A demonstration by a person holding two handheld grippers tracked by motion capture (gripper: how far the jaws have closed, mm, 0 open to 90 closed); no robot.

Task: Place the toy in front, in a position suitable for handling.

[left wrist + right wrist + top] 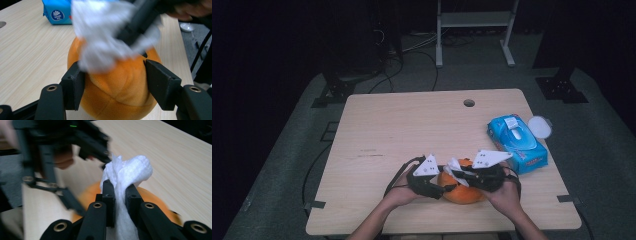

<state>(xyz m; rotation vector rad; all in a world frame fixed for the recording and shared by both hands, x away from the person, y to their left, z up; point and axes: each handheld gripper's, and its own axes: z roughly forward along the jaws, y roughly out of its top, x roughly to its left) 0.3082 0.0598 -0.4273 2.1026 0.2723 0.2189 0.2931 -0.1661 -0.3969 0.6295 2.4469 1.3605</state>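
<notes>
Left gripper view: left tongs (113,85) clamped on round orange plush ball (117,92) at near surface (30,57) edge; right tongs (119,192) pinched on crumpled white tissue (130,171). Risk judged: tissue tearing, ball rolling under hard wiping.

Right gripper (120,192) pinches white wipe (128,173), wad bunched above jaws. Orange plush ball (150,197) just below. Left gripper (75,142) blurred, upper left, over wooden table (175,162).
</notes>
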